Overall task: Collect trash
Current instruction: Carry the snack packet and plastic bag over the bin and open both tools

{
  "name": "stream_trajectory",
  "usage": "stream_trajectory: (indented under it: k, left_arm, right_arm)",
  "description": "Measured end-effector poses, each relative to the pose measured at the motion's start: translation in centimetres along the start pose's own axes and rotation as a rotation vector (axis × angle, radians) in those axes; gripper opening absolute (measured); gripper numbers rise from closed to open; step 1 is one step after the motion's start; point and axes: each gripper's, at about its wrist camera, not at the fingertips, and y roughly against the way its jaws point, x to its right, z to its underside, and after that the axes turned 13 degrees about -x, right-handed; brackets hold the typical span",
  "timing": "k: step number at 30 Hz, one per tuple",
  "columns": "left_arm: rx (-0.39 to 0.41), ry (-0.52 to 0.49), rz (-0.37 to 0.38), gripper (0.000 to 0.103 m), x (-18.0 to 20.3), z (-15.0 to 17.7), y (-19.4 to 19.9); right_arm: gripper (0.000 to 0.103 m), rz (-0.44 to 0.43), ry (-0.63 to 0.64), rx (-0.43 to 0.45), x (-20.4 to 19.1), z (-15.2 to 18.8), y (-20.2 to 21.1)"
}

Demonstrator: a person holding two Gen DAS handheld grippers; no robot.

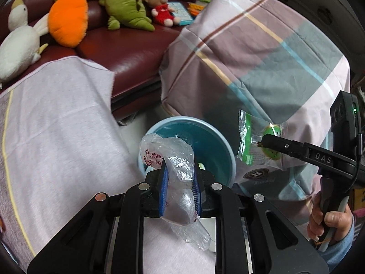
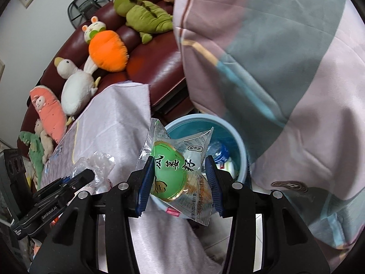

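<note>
Dark red leather sofa (image 1: pixel 127 52) along a white wall (image 2: pixel 34 29), plush toys (image 1: pixel 68 20) lined up on it. Pale lilac cloth (image 1: pixel 59 123) covers the near surface; striped sheet (image 1: pixel 262 52) drapes right. Black mesh chair (image 2: pixel 85 5) behind sofa. Pale floor between.

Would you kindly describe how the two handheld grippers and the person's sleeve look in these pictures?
Both grippers are black plastic with silver pivot bolts and ribbed blue pads. The left gripper carries white "GenRobot.AI" lettering on its side. The right gripper has "DAS" lettering, a thin black cable, a green light on its camera block and a grey handle. The hand on that handle wears a blue sleeve.
</note>
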Motion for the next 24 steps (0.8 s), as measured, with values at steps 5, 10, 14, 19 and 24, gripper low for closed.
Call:
stream_trajectory:
  k: [5, 10, 14, 19, 24]
  left_arm:
    - [-0.023, -0.010, 0.006, 0.020, 0.5, -1.3, -2.3]
    - [-0.026, -0.003, -0.003, 0.039, 0.6, -2.2, -3.7]
    - [0.003, -0.001, -0.035, 0.086, 0.6, -2.2, -3.6]
    - [-0.010, 0.014, -0.028, 0.089, -0.3, -1.6, -3.3]
    - [-0.014, 0.026, -0.032, 0.092, -1.3, -0.3, -2.7]
  right_arm:
    - [0.043, 0.005, -0.014, -0.006, 1.2, -0.7, -0.4]
    - [0.043, 0.012, -0.025, -0.010, 2.0, -1.2, -0.8]
    - [0.043, 0.016, -0.026, -0.011, 2.0, -1.3, -0.9]
    - [0.044, 0.018, -0.020, -0.016, 1.6, -1.4, -1.3]
    - [0.044, 0.021, -0.003, -0.022, 0.7, -1.5, -1.6]
